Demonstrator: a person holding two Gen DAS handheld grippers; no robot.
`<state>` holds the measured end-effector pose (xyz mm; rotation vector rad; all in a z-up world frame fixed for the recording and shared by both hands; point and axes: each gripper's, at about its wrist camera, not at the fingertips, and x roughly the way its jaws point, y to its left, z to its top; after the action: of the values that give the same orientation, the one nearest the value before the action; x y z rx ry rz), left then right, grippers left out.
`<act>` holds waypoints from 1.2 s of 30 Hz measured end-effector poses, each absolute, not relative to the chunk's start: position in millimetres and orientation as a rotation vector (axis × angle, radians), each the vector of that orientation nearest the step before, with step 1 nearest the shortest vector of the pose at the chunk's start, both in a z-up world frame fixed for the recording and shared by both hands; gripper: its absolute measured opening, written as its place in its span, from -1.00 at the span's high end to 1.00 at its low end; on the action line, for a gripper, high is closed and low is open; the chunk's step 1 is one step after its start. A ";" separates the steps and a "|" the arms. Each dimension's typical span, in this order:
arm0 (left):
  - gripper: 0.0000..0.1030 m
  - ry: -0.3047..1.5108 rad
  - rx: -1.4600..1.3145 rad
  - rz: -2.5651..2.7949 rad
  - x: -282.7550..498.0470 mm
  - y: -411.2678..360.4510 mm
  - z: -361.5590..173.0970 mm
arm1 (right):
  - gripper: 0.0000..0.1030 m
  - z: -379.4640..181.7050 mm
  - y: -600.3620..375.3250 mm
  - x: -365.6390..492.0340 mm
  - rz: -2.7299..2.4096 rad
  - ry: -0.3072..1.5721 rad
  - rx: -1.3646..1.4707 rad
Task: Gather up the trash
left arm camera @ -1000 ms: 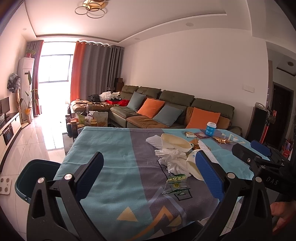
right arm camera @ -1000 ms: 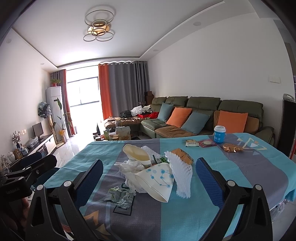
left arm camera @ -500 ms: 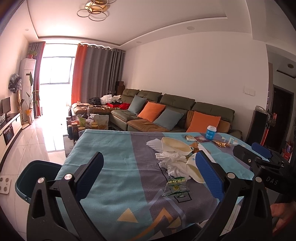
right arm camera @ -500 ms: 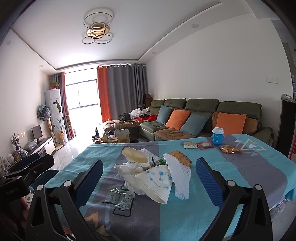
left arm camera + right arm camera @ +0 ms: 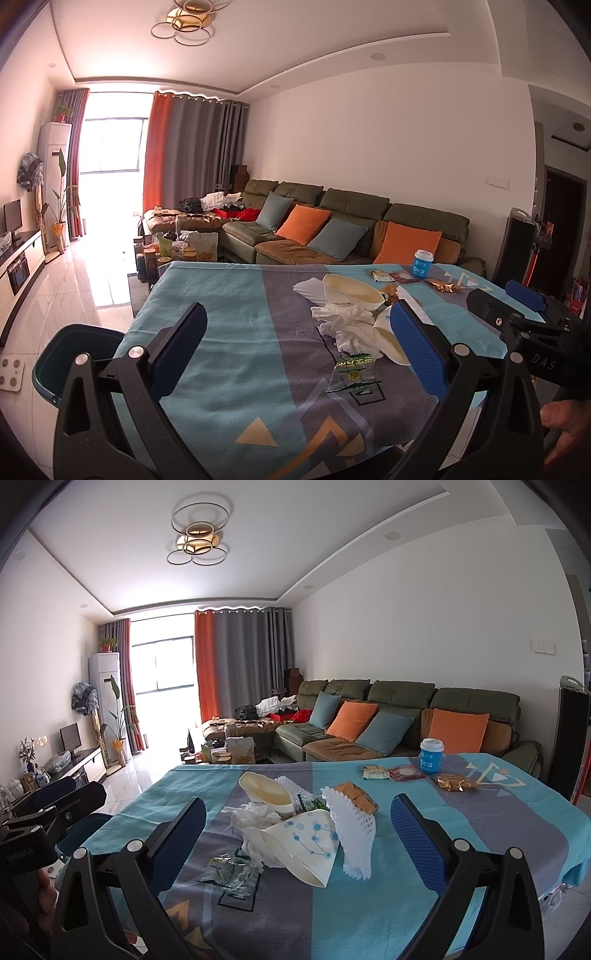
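Two grippers hover over the near edge of a table [image 5: 461,834] spread with a teal and grey cloth. At its left, toward 9 o'clock in the left wrist view, a dark green bin [image 5: 79,354] stands on the floor. Trash is heaped mid-table: two crushed paper cups [image 5: 308,849], white foam netting [image 5: 354,830], crumpled tissue [image 5: 345,325] and a green wrapper [image 5: 352,373], its print unreadable. At 1 o'clock stands a blue cup [image 5: 431,755], label illegible. "DAS" shows on the right gripper [image 5: 517,306]. The left gripper [image 5: 295,354] and right gripper [image 5: 295,834] both gape wide, holding nothing.
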<state>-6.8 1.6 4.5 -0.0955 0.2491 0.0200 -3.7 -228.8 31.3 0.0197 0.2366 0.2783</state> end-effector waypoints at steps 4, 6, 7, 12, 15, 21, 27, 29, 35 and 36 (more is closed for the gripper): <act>-0.90 0.243 -0.084 0.024 -6.7 1.3 4.7 | -0.88 31.1 -229.9 -3.2 0.274 0.237 0.024; -0.90 0.244 -0.084 0.025 -6.3 0.9 4.7 | -0.88 31.2 -230.5 -2.9 0.276 0.237 0.025; -0.90 0.243 -0.082 0.026 -7.4 0.3 4.8 | -0.88 30.6 -229.8 -2.7 0.274 0.238 0.024; -0.90 0.245 -0.083 0.028 -7.3 0.2 4.4 | -0.88 30.0 -230.6 -2.6 0.272 0.242 0.020; -0.90 0.253 -0.083 0.028 -6.2 0.3 4.2 | -0.88 29.5 -229.6 -2.5 0.269 0.249 0.020; -0.90 0.269 -0.083 0.027 -2.6 0.5 4.0 | -0.88 28.6 -232.2 -0.7 0.252 0.259 0.020; -0.90 0.274 -0.069 0.020 4.0 -2.4 4.9 | -0.88 28.2 -234.1 4.3 0.234 0.269 0.018; -0.90 0.282 -0.062 0.015 8.7 -4.3 4.8 | -0.88 28.1 -236.4 7.8 0.222 0.272 0.016; -0.90 0.298 -0.018 -0.018 26.3 -18.1 -0.4 | -0.88 25.3 -245.7 22.2 0.176 0.296 -0.003; -0.90 0.314 -0.017 -0.030 31.4 -20.6 -2.9 | -0.88 23.9 -246.7 24.7 0.171 0.303 -0.005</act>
<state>31.4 -20.6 -2.9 -0.0167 0.3142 -0.0295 24.7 -246.7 23.9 -0.0045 0.3033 0.1712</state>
